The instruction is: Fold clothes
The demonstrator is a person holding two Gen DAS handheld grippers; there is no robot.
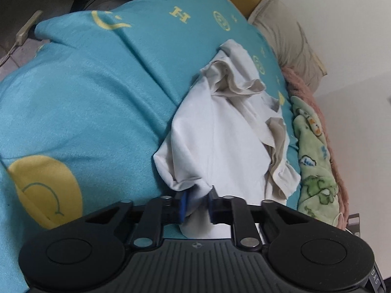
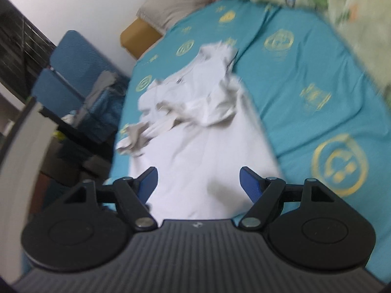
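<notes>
One crumpled white cotton garment [image 1: 220, 131] on teal fleece blanket [image 1: 85, 92], left gripper [image 1: 197, 205] pinched its hem, right gripper [image 2: 198, 183] spread above it.

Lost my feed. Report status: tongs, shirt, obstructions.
Left tongs shut on white shirt hem. Right tongs open over shirt, gripping nothing. Shirt crumpled at far end on teal bedsheet. Green blanket alongside, not blocking.
</notes>
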